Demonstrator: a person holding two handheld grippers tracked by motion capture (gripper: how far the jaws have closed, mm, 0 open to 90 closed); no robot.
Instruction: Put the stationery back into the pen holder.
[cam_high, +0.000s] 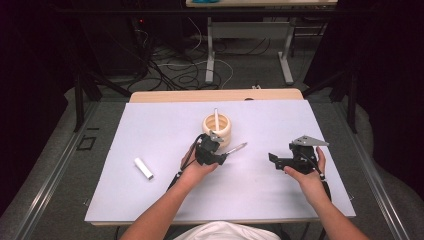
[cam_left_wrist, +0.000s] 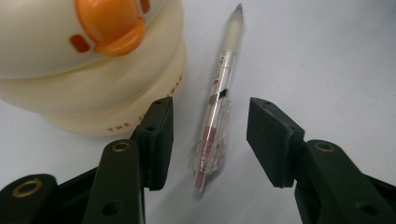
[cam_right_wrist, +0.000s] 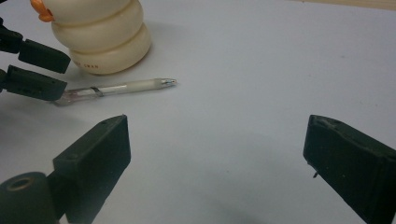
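A clear pen (cam_left_wrist: 218, 88) with a frosted white grip lies flat on the white mat (cam_high: 165, 125), its tip pointing away from my left gripper (cam_left_wrist: 210, 135). That gripper is open, one jaw on each side of the pen's back end, not touching it. Just left of it stands a cream ringed pen holder (cam_left_wrist: 93, 65) with an orange duck bill; in the high view another pen (cam_high: 216, 117) stands upright in the holder (cam_high: 218, 129). My right gripper (cam_right_wrist: 215, 140) is open wide over bare mat, right of the pen (cam_right_wrist: 121, 87), and holds nothing. From above, the left gripper (cam_high: 222, 156) and right gripper (cam_high: 275, 160) face each other.
A small white stick-shaped object (cam_high: 143, 168) lies on the mat's left part. The wooden table edge (cam_high: 215, 95) shows beyond the mat. Cables and table legs (cam_high: 210, 55) are on the floor behind.
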